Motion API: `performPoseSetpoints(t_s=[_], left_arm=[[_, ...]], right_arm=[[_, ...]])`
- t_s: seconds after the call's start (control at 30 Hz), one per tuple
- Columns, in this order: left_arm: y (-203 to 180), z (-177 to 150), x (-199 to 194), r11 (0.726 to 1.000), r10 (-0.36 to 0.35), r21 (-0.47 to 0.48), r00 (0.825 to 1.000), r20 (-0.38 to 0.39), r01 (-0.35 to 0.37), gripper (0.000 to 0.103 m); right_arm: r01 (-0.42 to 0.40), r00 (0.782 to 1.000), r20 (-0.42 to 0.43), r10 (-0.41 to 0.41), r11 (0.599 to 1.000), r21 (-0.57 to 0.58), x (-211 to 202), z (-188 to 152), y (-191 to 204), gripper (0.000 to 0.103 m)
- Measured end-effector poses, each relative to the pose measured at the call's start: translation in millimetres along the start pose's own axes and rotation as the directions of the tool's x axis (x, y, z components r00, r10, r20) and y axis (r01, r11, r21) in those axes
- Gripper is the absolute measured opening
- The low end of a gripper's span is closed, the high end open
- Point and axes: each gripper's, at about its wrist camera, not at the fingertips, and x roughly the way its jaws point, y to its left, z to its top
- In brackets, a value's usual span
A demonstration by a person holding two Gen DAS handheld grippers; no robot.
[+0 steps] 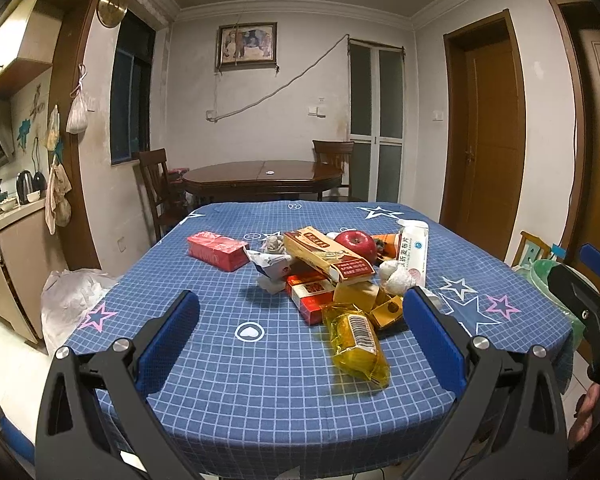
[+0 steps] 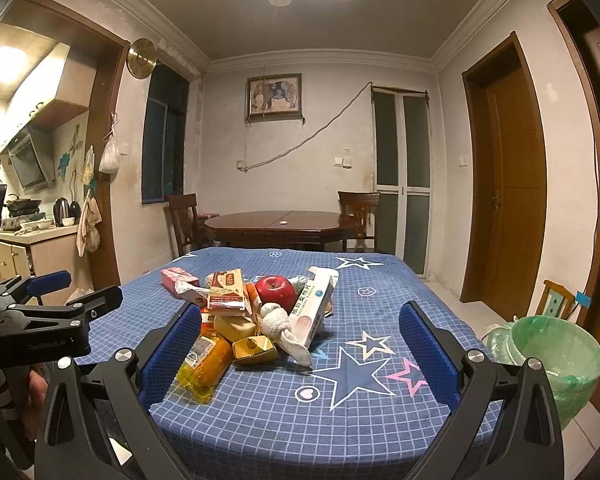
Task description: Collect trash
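We held the left gripper and right gripper spread wide and empty, level above the surface's near edge. The trash pile lay mid-surface; its yellow wrapper looked light, crinkly and slippery, best pinched across its middle. The lined bin stood to the right.

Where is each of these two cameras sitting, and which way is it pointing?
Left wrist view: sits on the left gripper, looking forward over the table at the trash pile; its own open blue fingers show, with the right gripper at the right edge.
Right wrist view: sits on the right gripper, facing the same way; its open fingers show, the left gripper at the left edge, a green-lined bin to the right.
Shared: the apple, yellow wrapper and far wall.
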Motion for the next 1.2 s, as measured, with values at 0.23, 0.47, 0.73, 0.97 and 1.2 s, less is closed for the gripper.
performPoseSetpoints(t_s=[0.23,0.47,0.73,0.97,1.2], left_arm=[[0.7,0.0,0.9,1.0,0.007,0.0,1.0,-0.001,-0.007,0.098],[0.3,0.0,1.8,1.0,0.008,0.002,1.0,-0.002,-0.008,0.098],[0.4,0.4,2.2,1.0,0.009,0.002,1.0,-0.004,-0.008,0.098],[0.9,0.4,2.0,1.0,0.007,0.002,1.0,-0.007,-0.007,0.098],[1.4,0.2,2.3,1.0,0.006,0.004,1.0,-0.014,-0.006,0.098]], right_arm=[[-0.004,1.0,-0.006,0.004,1.0,-0.004,4.1,-2.2,0.7,0.099],[-0.011,1.0,-0.011,0.011,1.0,-0.012,5.4,-3.9,1.9,0.099],[-0.012,1.0,-0.013,0.012,1.0,-0.014,6.0,-4.2,2.6,0.099],[-0.013,1.0,-0.016,0.013,1.0,-0.014,4.6,-3.9,2.7,0.099],[-0.015,1.0,-0.021,0.015,1.0,-0.015,5.2,-5.0,3.3,0.099]])
